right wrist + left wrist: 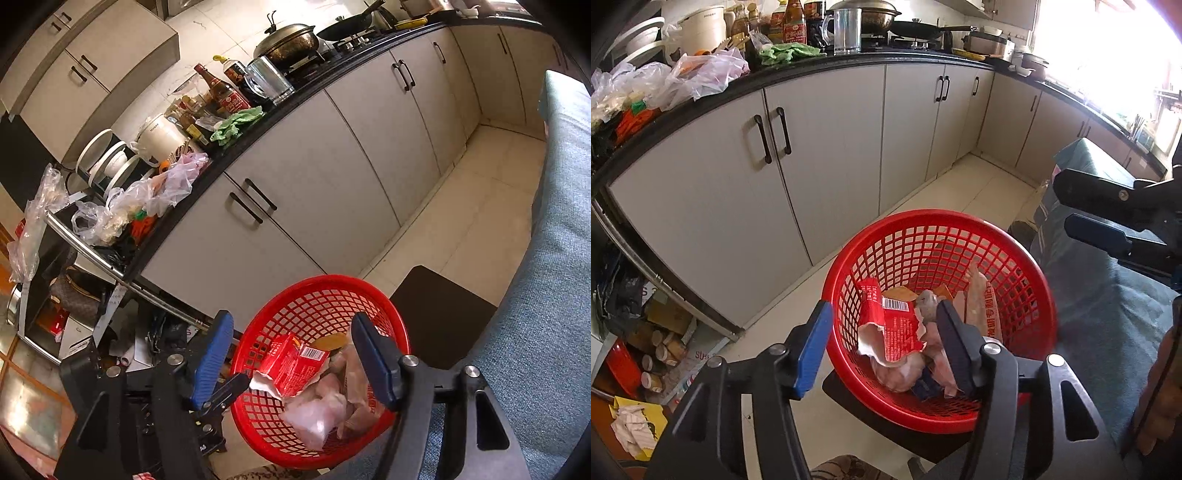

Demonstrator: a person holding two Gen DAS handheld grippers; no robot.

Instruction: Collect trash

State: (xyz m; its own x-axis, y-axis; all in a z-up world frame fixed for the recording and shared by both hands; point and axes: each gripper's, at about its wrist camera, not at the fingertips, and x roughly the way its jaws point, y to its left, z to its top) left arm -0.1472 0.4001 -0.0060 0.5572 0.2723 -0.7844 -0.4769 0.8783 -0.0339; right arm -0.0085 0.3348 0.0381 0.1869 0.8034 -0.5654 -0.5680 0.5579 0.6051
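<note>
Hovering above a round red plastic lattice basket [940, 321], the left gripper [882, 347] has its blue-padded fingers [812, 350] spread apart with nothing pressed between them. Directly below and between those fingers lies the collected trash: a torn red foil snack wrapper with a barcode [894, 328], crumpled pale pink plastic bags [897, 373] beneath it, and a translucent printed wrapper [982, 306] leaning against the basket wall on the gripper's far right side. The right gripper [291, 354] also stands with jaws apart and empty, poised over the same basket [325, 295]; the red wrapper [291, 365] sits between its fingers, untouched. Beyond both grippers runs a row of grey cabinet doors [827, 155] under a black countertop [849, 61]. The basket rests on a dark square stool [439, 314].
</note>
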